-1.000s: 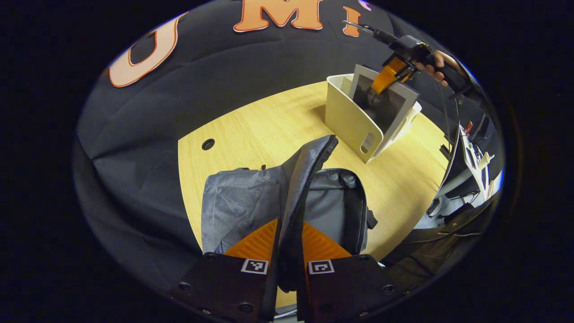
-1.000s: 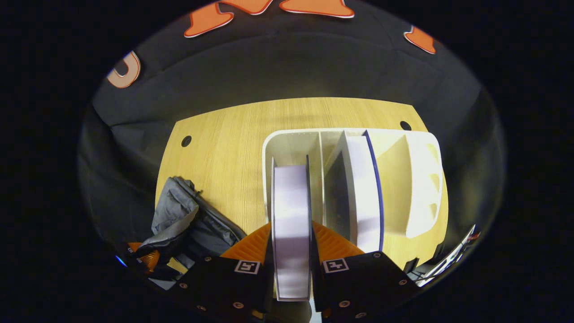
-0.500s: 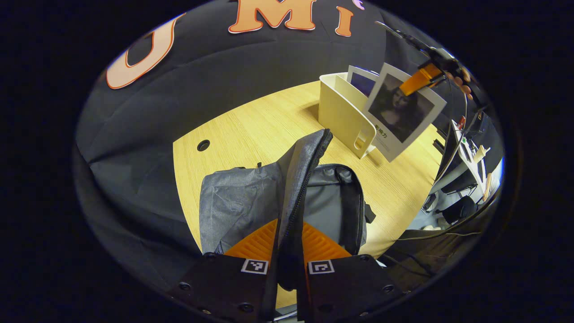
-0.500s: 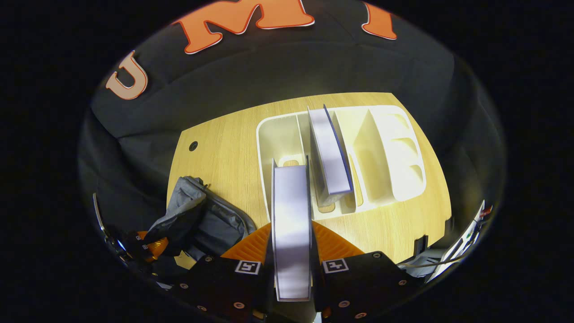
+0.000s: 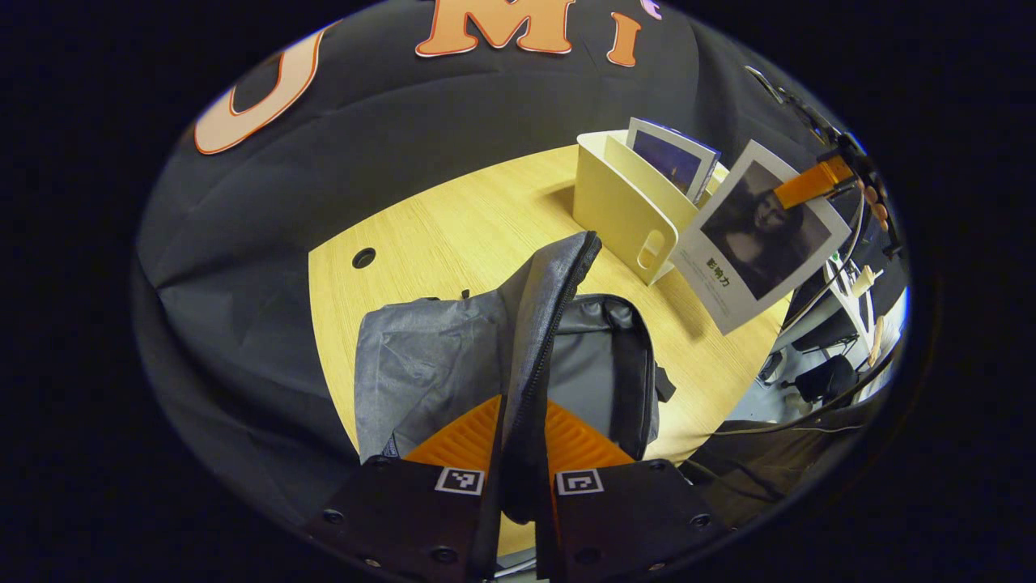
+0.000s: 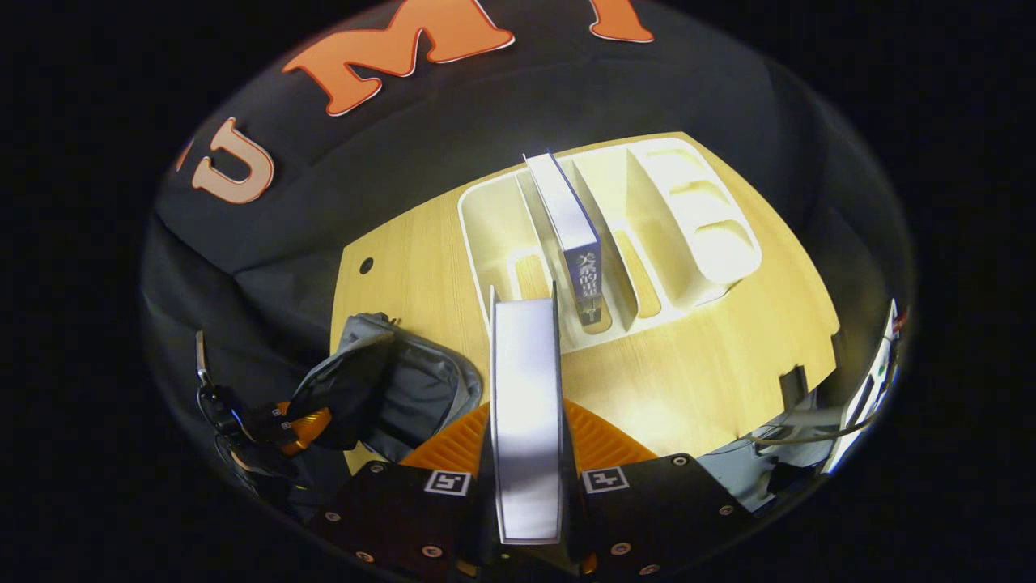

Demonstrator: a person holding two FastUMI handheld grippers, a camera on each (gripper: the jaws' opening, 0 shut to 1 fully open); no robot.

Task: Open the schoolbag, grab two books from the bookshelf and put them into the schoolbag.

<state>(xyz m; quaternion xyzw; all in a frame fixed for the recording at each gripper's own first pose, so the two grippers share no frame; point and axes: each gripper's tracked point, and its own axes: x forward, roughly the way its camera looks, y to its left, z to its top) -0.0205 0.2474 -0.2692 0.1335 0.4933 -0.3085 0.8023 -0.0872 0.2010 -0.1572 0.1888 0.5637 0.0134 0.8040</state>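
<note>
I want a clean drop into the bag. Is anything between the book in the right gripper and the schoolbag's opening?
Nothing visible. The book hangs clear of the bookshelf over bare table. The left gripper holds the schoolbag's flap up, leaving the opening exposed.

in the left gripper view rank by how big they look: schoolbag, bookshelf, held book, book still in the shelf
1. schoolbag, though nearest the camera
2. held book and bookshelf, too alike to rank
3. book in the shelf, partly hidden
</note>
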